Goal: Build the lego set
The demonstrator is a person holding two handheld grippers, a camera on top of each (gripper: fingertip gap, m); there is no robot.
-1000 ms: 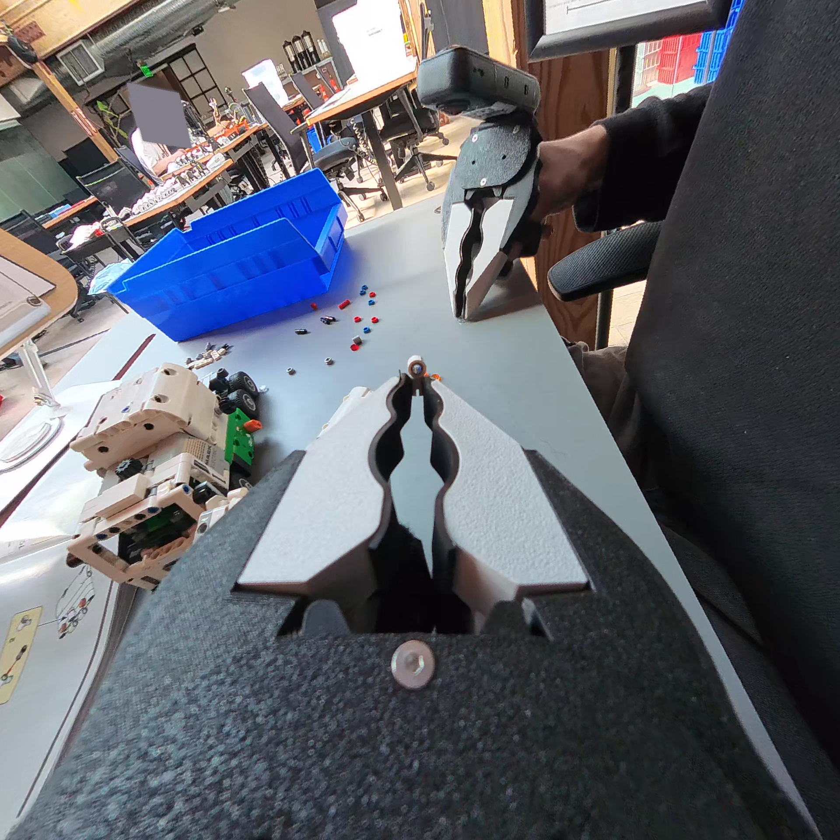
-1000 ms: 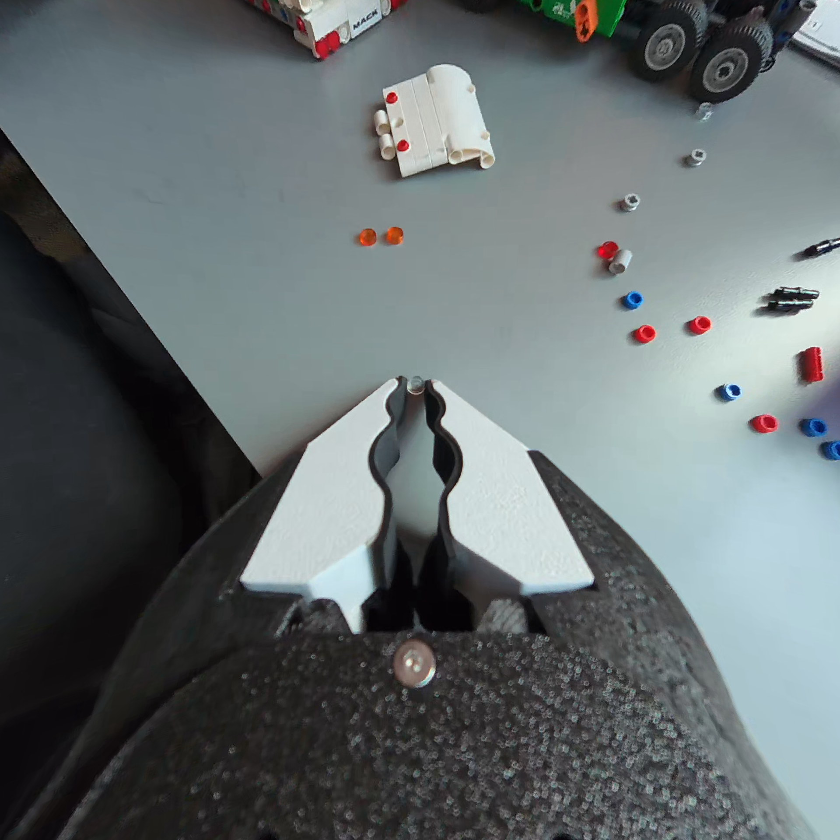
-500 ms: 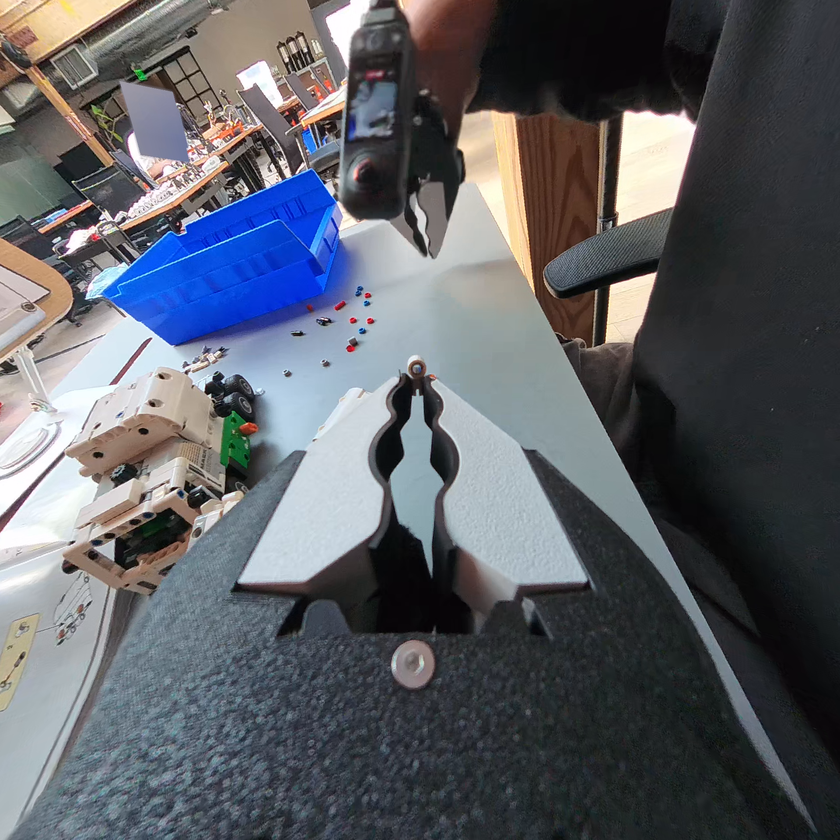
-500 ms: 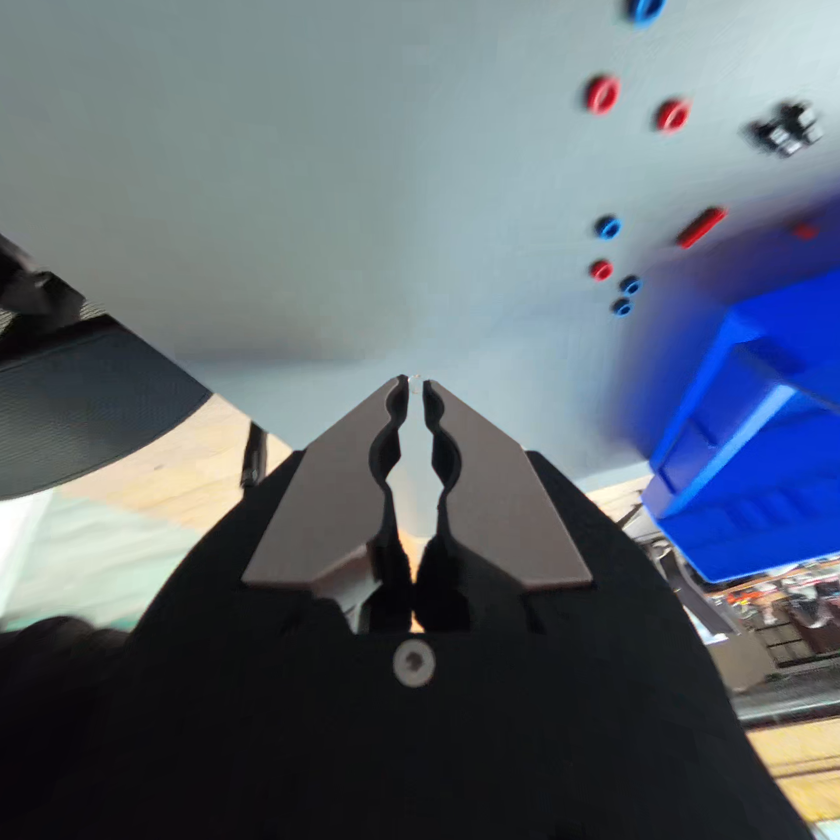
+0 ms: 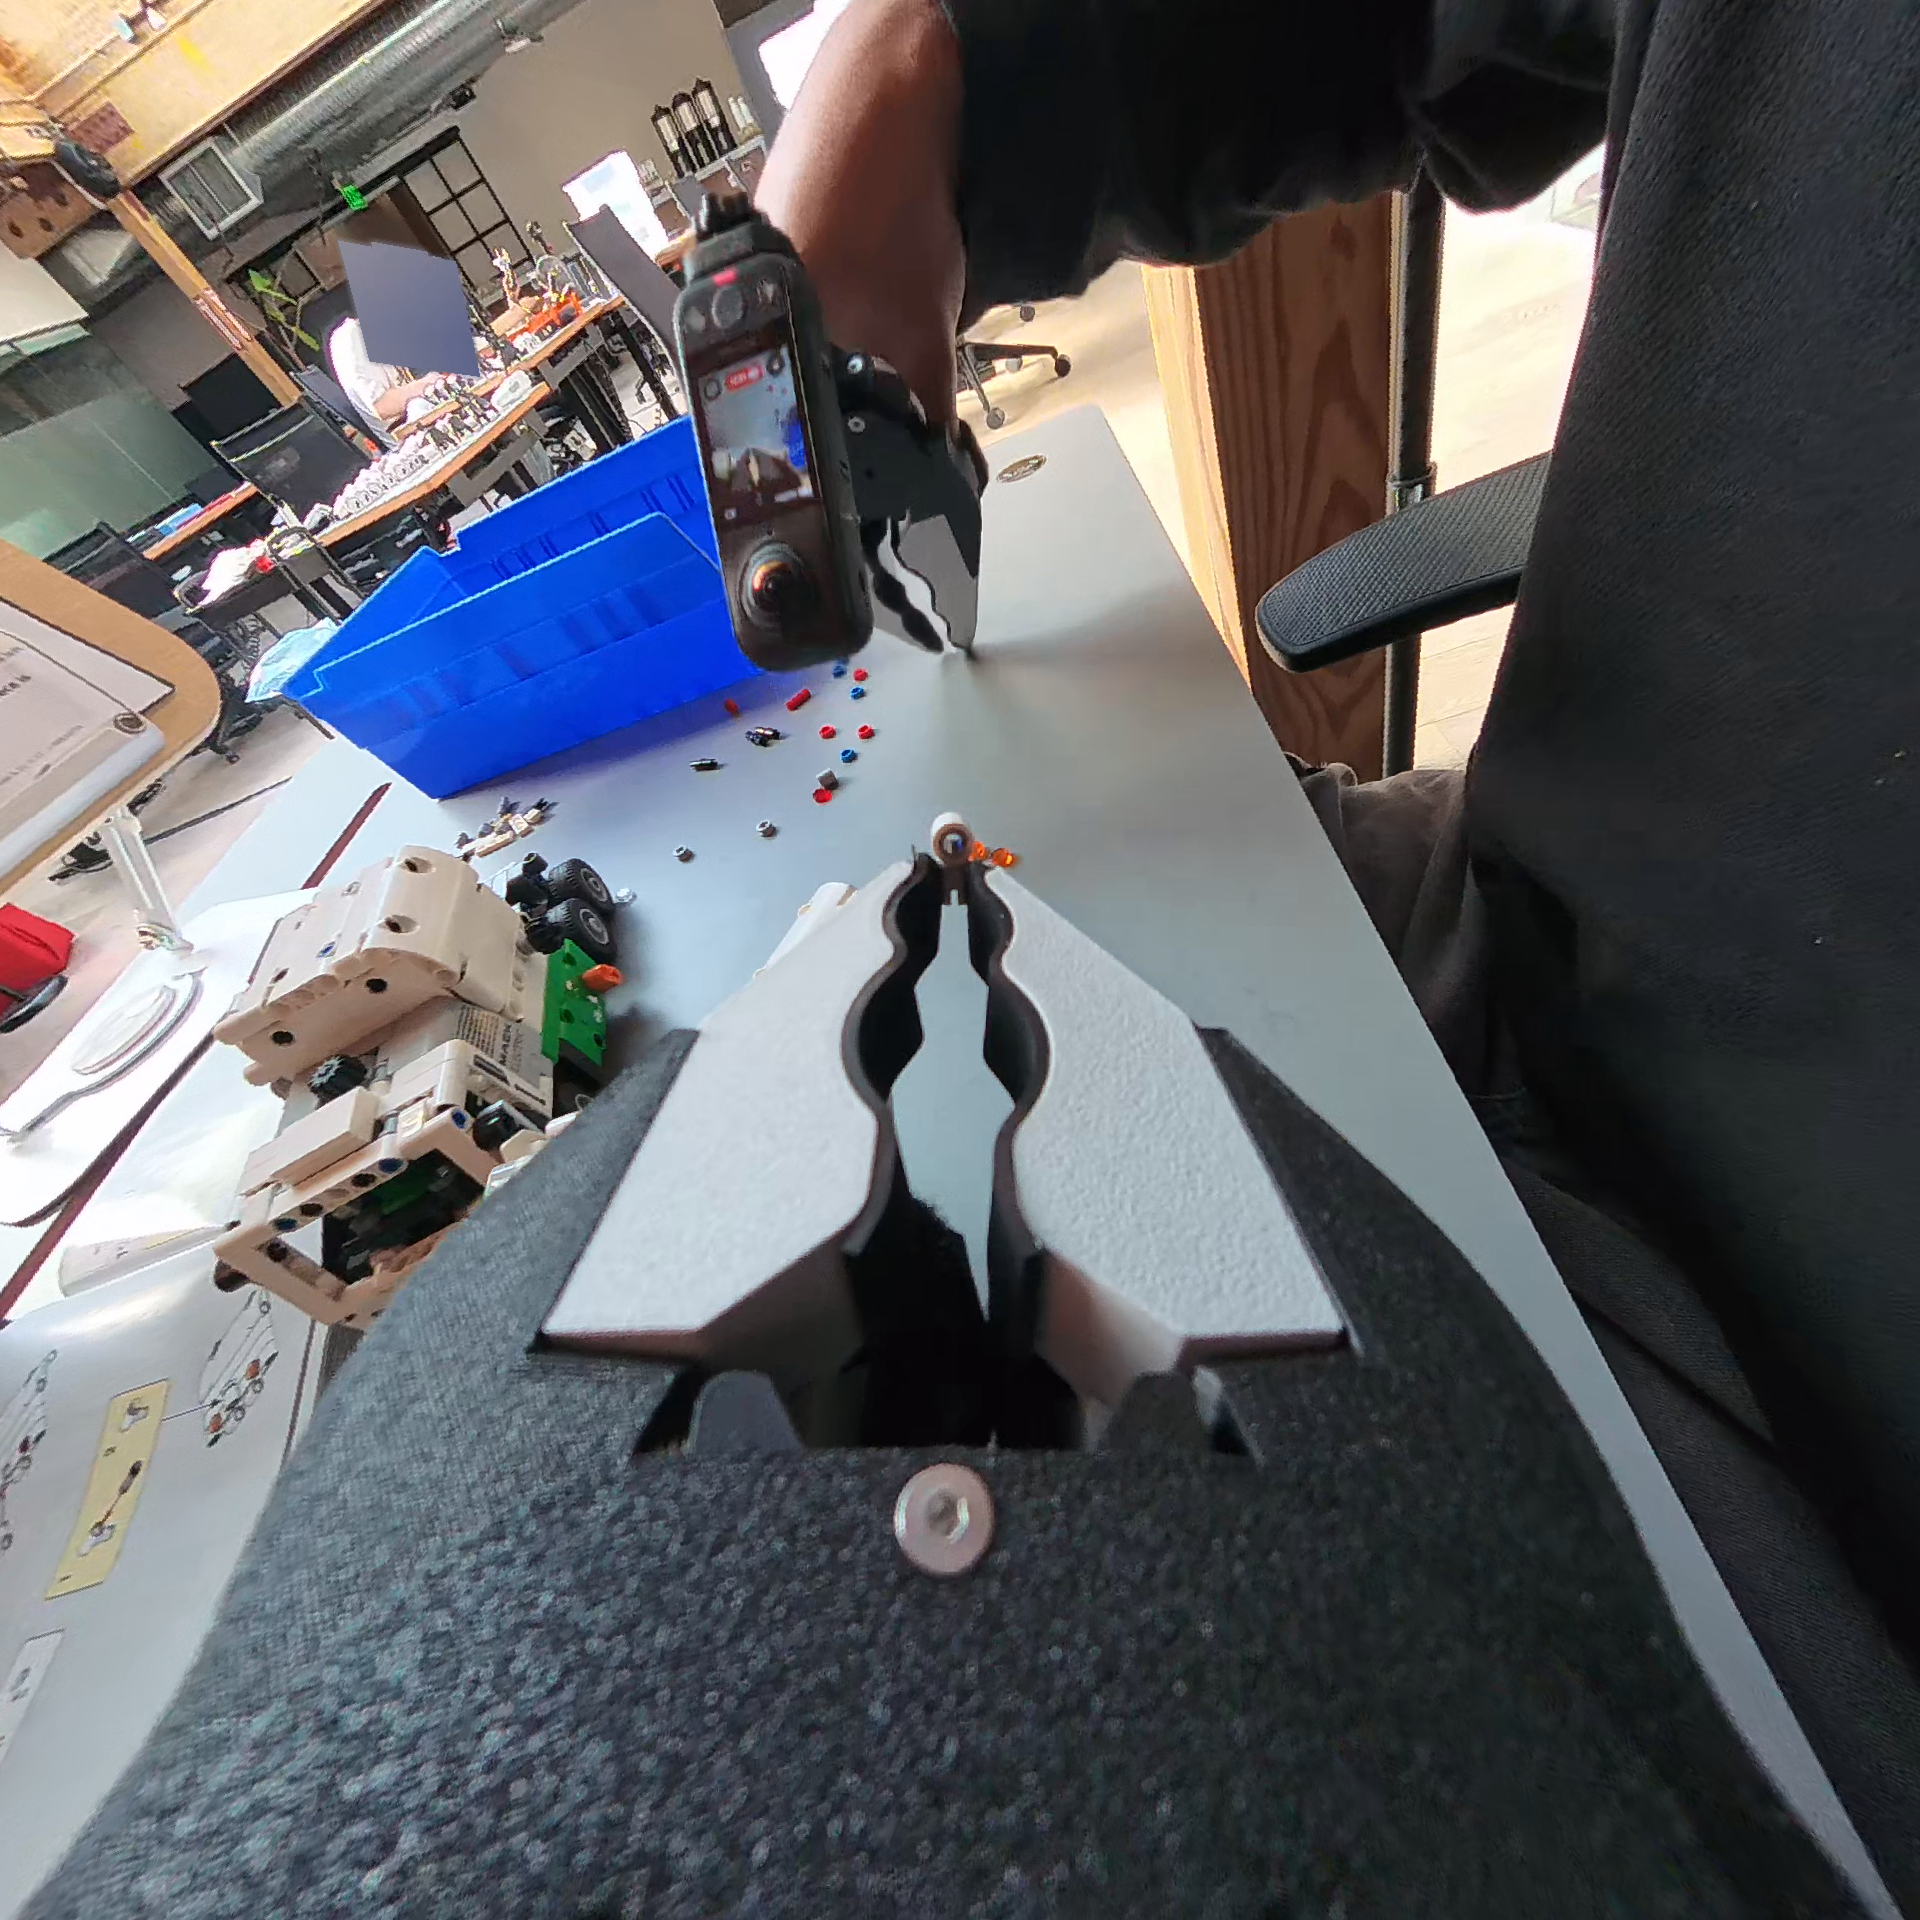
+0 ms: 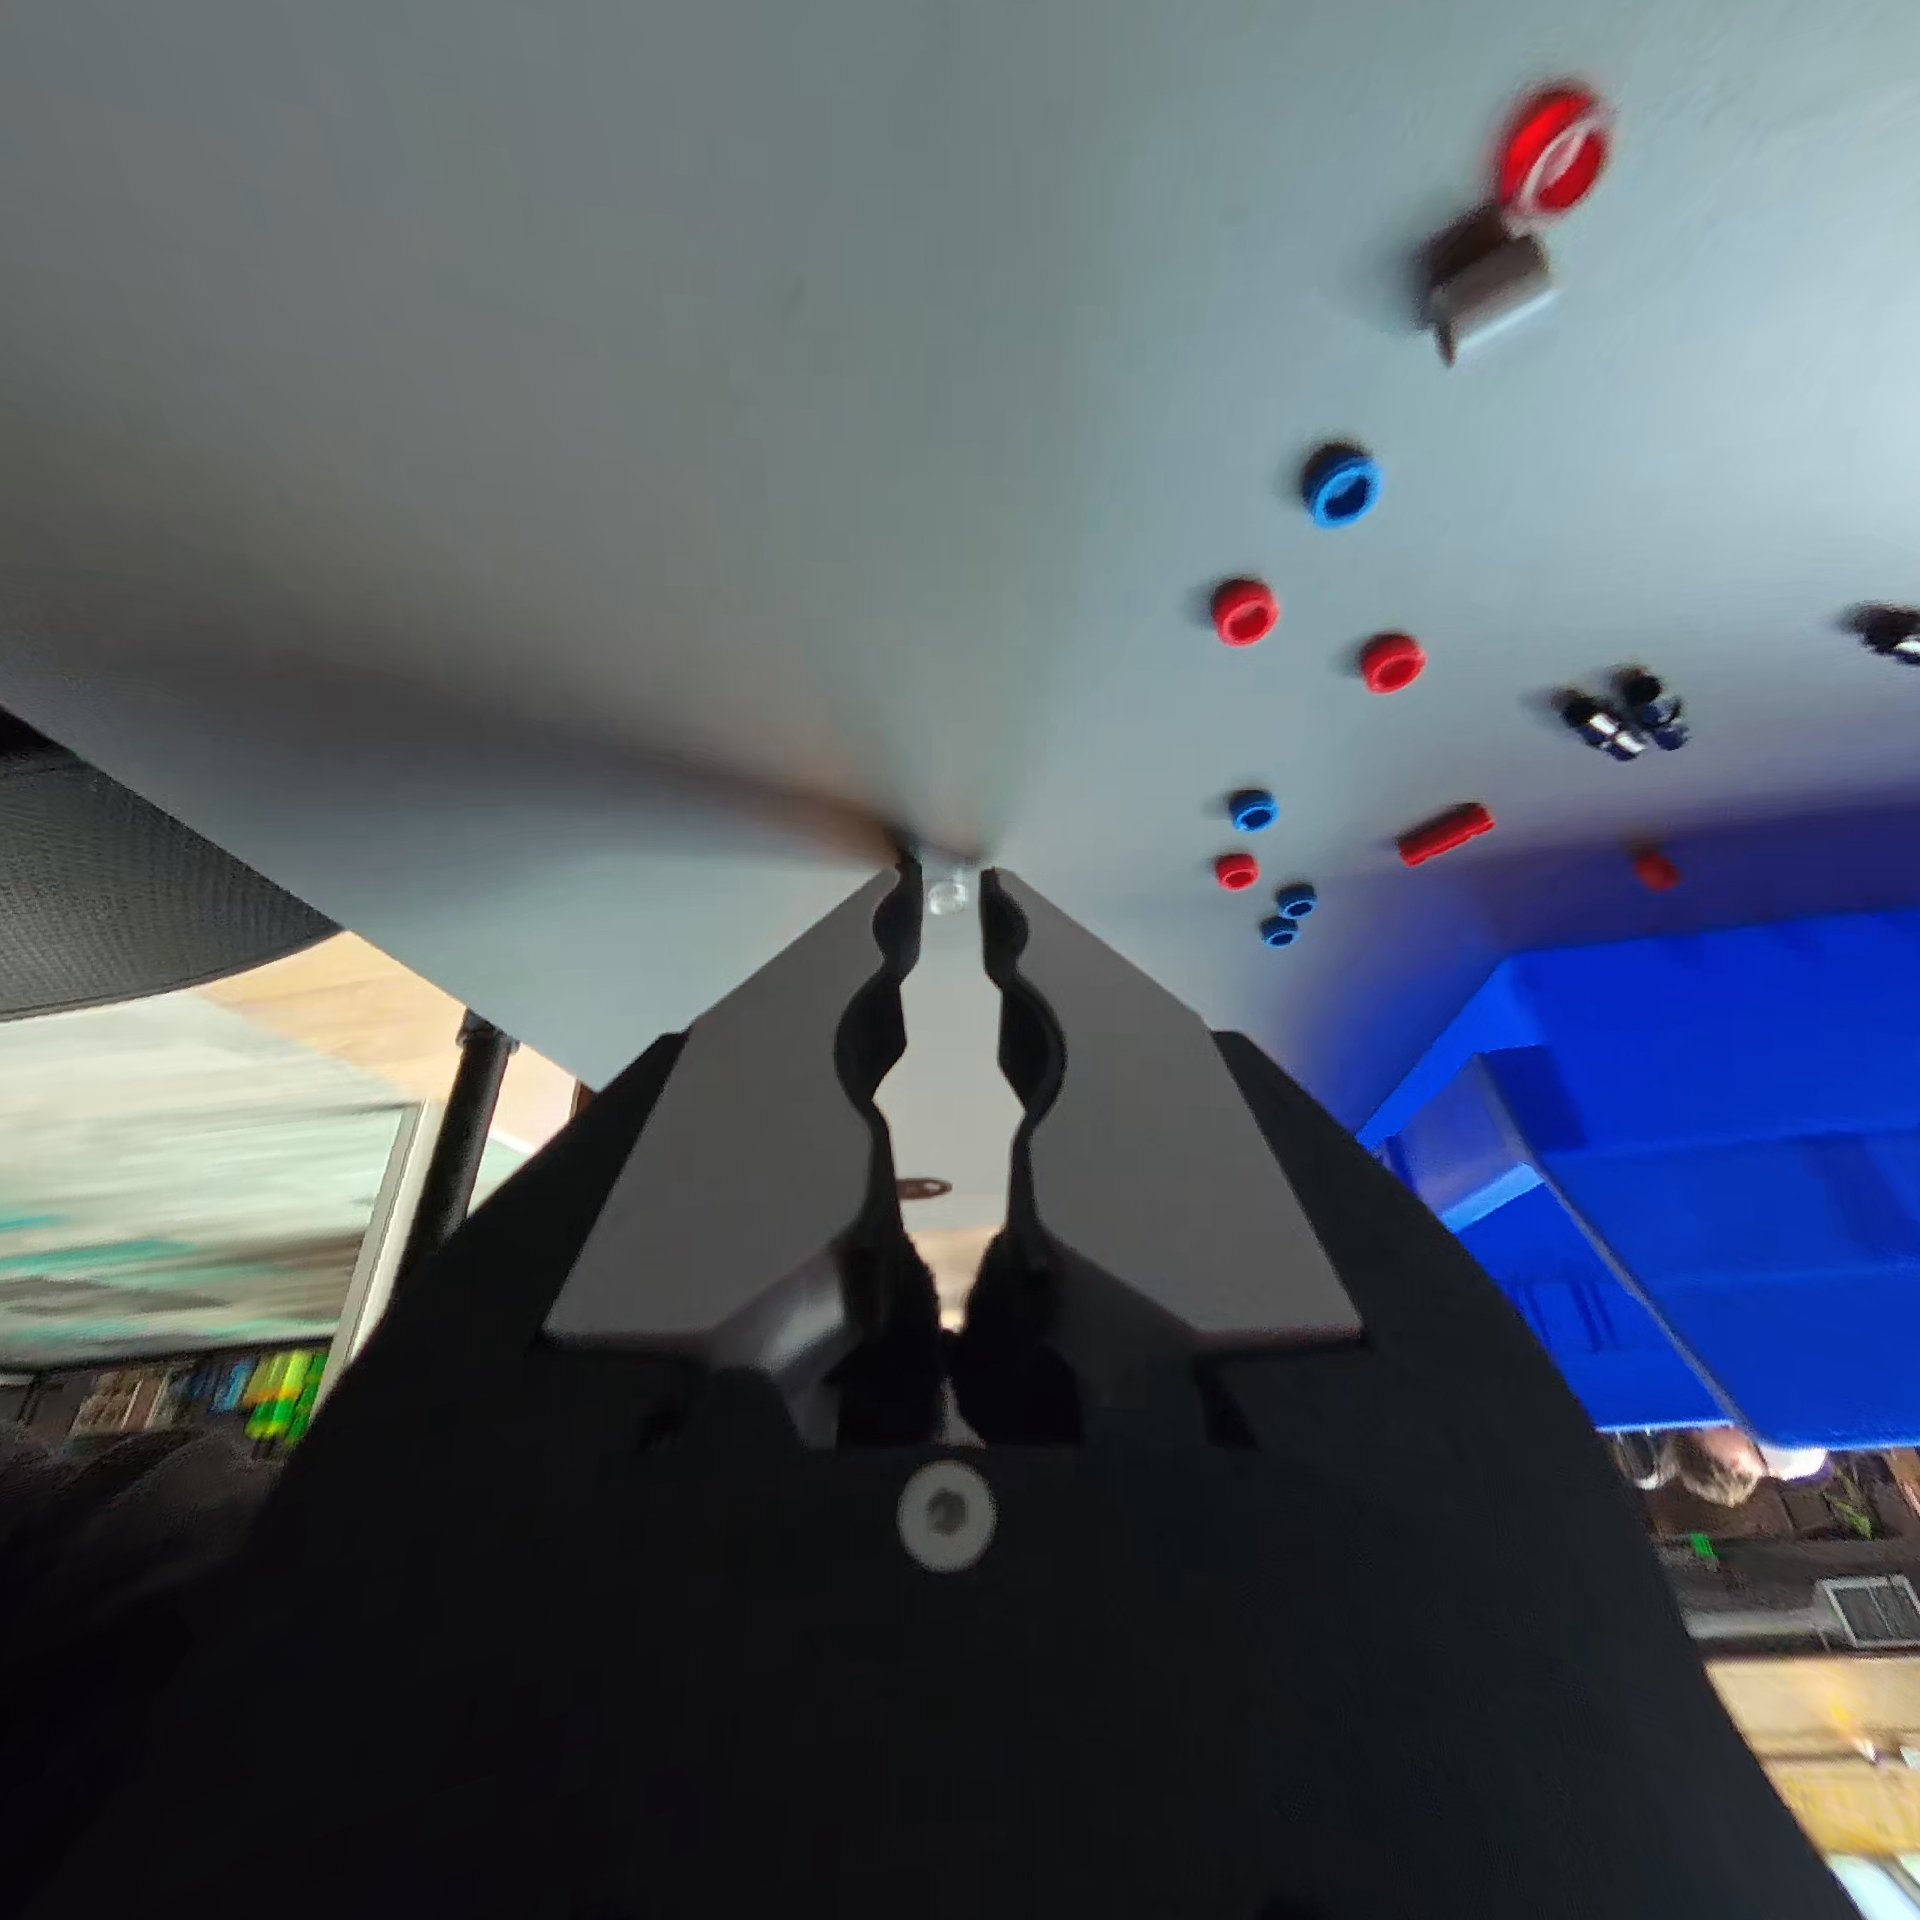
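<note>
My left gripper [image 5: 951, 871] is shut on a small white round piece [image 5: 949, 837] and holds it a little above the grey table [image 5: 1122, 790]. Two orange studs [image 5: 992, 857] lie just past its tips. The white truck build [image 5: 395, 997] lies to its left. My right gripper [image 6: 945, 881] is turned over, with its tips down on the table, shut on a tiny clear round piece [image 6: 948, 896]. It also shows in the left wrist view [image 5: 951, 634], held by a hand, beside the loose red and blue studs [image 6: 1242, 611].
A blue bin [image 5: 551, 634] stands at the back left, also in the right wrist view [image 6: 1662, 1174]. Black pins [image 6: 1621, 717] and a red pin [image 6: 1444, 833] lie near it. An instruction sheet [image 5: 114, 1455] lies at the left. A chair armrest [image 5: 1392, 582] sits past the table's right edge.
My right gripper rose from the table's right edge, turned over, and came down with its tips on the table near the studs and blue bin. My left gripper has barely moved.
</note>
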